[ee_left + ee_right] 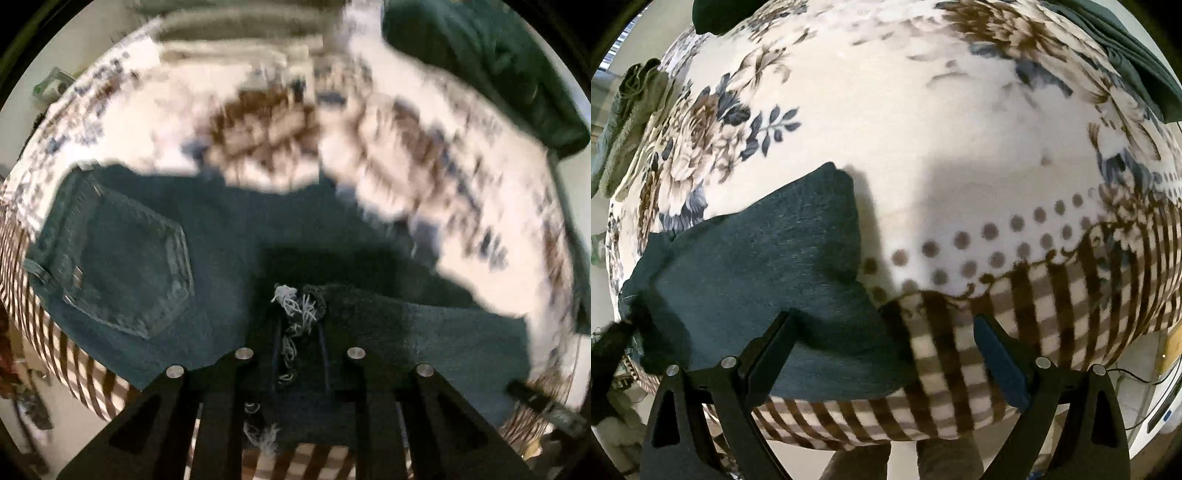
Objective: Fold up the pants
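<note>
Dark blue jeans (155, 251) lie on a floral blanket (155, 110), back pocket at the left in the left wrist view. My left gripper (299, 314) is shut on the frayed leg hem (295, 302) and holds it over the seat area. In the right wrist view the folded denim (757, 266) lies at the lower left. My right gripper (882, 321) is open and empty above the fold's right edge and the striped blanket border (960, 350).
A dark green garment (498, 66) lies at the far right of the bed and shows at the top right of the right wrist view (1137, 66). An olive cloth (631, 110) sits at the left edge. The blanket (942, 129) stretches beyond the jeans.
</note>
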`<state>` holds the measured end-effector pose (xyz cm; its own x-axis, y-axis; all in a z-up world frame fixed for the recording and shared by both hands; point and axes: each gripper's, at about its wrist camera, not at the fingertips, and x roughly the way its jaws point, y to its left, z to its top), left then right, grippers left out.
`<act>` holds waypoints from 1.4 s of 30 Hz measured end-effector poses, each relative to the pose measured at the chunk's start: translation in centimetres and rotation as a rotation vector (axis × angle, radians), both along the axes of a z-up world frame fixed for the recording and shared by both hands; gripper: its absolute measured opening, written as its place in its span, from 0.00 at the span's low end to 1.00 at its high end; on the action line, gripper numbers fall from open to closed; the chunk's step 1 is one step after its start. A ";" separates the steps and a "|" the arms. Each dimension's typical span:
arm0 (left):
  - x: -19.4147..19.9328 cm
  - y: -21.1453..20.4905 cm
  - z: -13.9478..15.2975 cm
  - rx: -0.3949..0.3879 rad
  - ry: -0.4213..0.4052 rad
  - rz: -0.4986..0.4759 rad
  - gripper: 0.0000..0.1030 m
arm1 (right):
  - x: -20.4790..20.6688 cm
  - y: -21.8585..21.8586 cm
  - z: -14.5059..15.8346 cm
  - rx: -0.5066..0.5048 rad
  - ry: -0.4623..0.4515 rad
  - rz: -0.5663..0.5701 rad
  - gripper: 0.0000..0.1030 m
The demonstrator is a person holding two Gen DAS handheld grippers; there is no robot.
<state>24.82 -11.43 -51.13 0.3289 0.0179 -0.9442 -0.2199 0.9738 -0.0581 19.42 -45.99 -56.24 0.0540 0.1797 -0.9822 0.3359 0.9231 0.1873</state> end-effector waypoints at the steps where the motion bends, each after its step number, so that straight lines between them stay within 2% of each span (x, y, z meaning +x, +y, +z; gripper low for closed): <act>1: 0.2 0.3 0.9 -0.003 -0.031 -0.001 0.13 | 0.1 -0.1 0.1 0.008 -0.008 0.006 0.95; 3: 0.4 0.6 1.3 -0.016 -0.051 0.001 0.13 | 0.4 0.1 0.3 0.016 -0.015 0.017 0.95; 5: 1.3 1.0 0.1 -0.035 -0.021 -0.005 0.14 | 0.9 0.6 -0.1 0.006 -0.005 0.036 0.95; 8: 1.8 1.7 -3.8 -0.074 0.056 0.011 0.19 | 1.8 1.5 -1.2 0.006 0.024 0.052 0.95; 10: 1.6 3.3 -5.4 -0.150 0.112 0.073 0.19 | 2.1 1.9 -1.1 -0.002 0.027 0.061 0.95; 11: 1.2 4.1 -5.2 -0.176 0.106 0.118 0.19 | 2.2 2.2 -0.6 -0.028 0.018 0.078 0.95; 12: 0.5 5.2 -4.2 -0.210 0.069 0.176 0.25 | 2.2 2.6 0.0 -0.069 0.006 0.102 0.95; 13: -0.2 5.7 -3.3 -0.218 0.043 0.209 0.39 | 2.2 3.0 0.7 -0.104 -0.012 0.124 0.95; 14: -0.9 6.3 -2.3 -0.231 0.014 0.238 0.46 | 2.3 3.5 1.2 -0.123 -0.028 0.137 0.95; 15: -1.8 6.8 -1.1 -0.257 -0.031 0.277 0.58 | 2.3 4.0 1.9 -0.134 -0.042 0.146 0.95; 16: -2.4 7.0 -0.4 -0.264 -0.052 0.296 0.64 | 2.4 4.5 2.4 -0.137 -0.053 0.155 0.95; 18: -2.8 6.6 0.0 -0.271 -0.065 0.294 0.64 | 2.7 5.9 3.1 -0.120 -0.064 0.172 0.95; 22: -1.8 5.3 -2.8 -0.216 0.028 0.271 0.64 | 3.5 8.6 2.7 -0.066 -0.045 0.199 0.95; 24: -1.6 4.5 -4.7 -0.141 0.120 0.226 0.64 | 3.6 9.6 2.3 -0.090 -0.022 0.216 0.95; 25: -1.9 3.8 -6.0 -0.048 0.194 0.174 0.64 | 3.7 9.9 2.3 -0.108 -0.017 0.228 0.95; 27: -3.2 3.1 -6.6 0.015 0.212 0.059 0.64 | 3.6 10.0 2.5 -0.105 -0.014 0.235 0.95; 28: -3.8 3.0 -6.4 0.028 0.211 0.031 0.64 | 3.6 10.0 2.8 -0.098 -0.015 0.235 0.95; 30: -4.9 3.4 -5.5 0.026 0.225 0.010 0.64 | 3.4 9.7 3.1 -0.087 -0.015 0.226 0.95; 33: -5.2 4.5 -3.4 0.001 0.195 0.070 0.64 | 3.1 9.3 3.8 -0.071 -0.009 0.197 0.95; 37: -3.3 4.5 -1.7 -0.094 0.131 0.112 0.64 | 3.0 9.6 6.4 -0.108 -0.089 0.183 0.95; 38: -2.6 4.2 -2.1 -0.104 0.132 0.106 0.64 | 2.9 9.7 7.2 -0.112 -0.112 0.183 0.95; 40: -1.0 3.3 -5.0 -0.087 0.217 0.065 0.64 | 3.3 10.3 8.1 -0.121 -0.144 0.192 0.95; 42: -0.5 2.9 -7.3 -0.078 0.266 0.039 0.64 | 3.7 11.4 7.6 -0.111 -0.128 0.215 0.95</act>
